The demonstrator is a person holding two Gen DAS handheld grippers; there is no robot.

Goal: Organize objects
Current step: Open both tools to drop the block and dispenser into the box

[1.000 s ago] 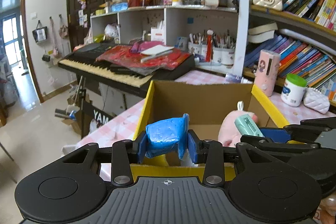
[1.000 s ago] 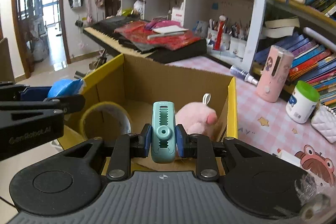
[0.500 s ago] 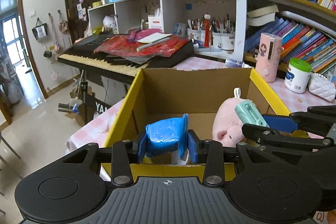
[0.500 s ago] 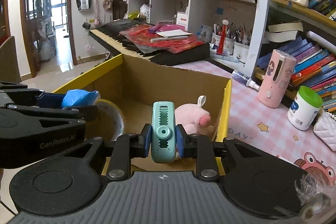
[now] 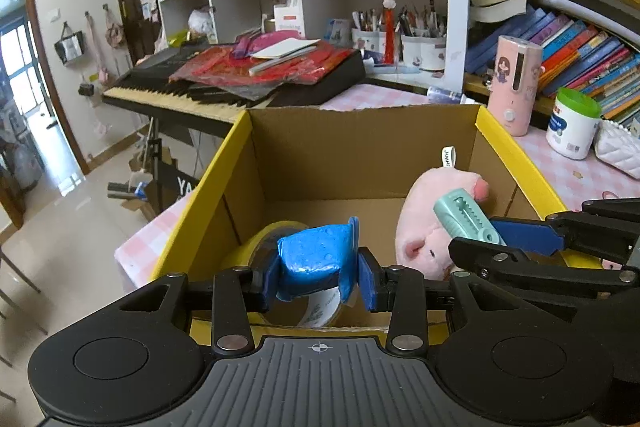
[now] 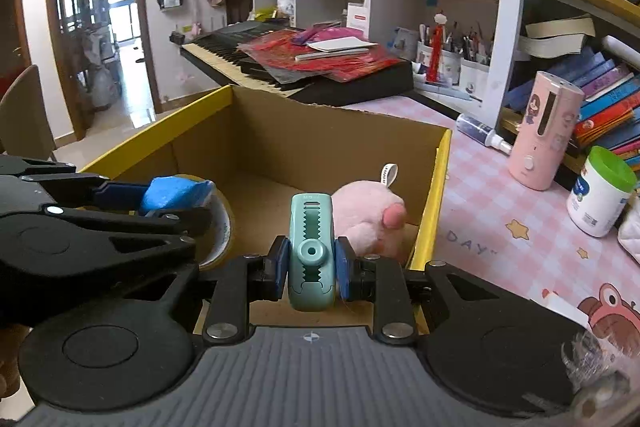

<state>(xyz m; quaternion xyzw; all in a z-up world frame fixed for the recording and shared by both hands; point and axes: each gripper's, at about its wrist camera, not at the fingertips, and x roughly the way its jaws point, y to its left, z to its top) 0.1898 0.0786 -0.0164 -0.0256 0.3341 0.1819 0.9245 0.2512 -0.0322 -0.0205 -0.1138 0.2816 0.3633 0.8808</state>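
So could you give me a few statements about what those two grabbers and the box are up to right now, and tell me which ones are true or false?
1. The left gripper holds a blue packet between its fingers. True.
2. The right gripper is empty. False: it is shut on a mint-green clip.
3. A pink plush pig lies inside the cardboard box. True.
4. The box holds nothing else. False: a roll of tape is in it too.
5. The green-lidded white tub sits in the box. False: it stands outside, on the pink checked tablecloth.
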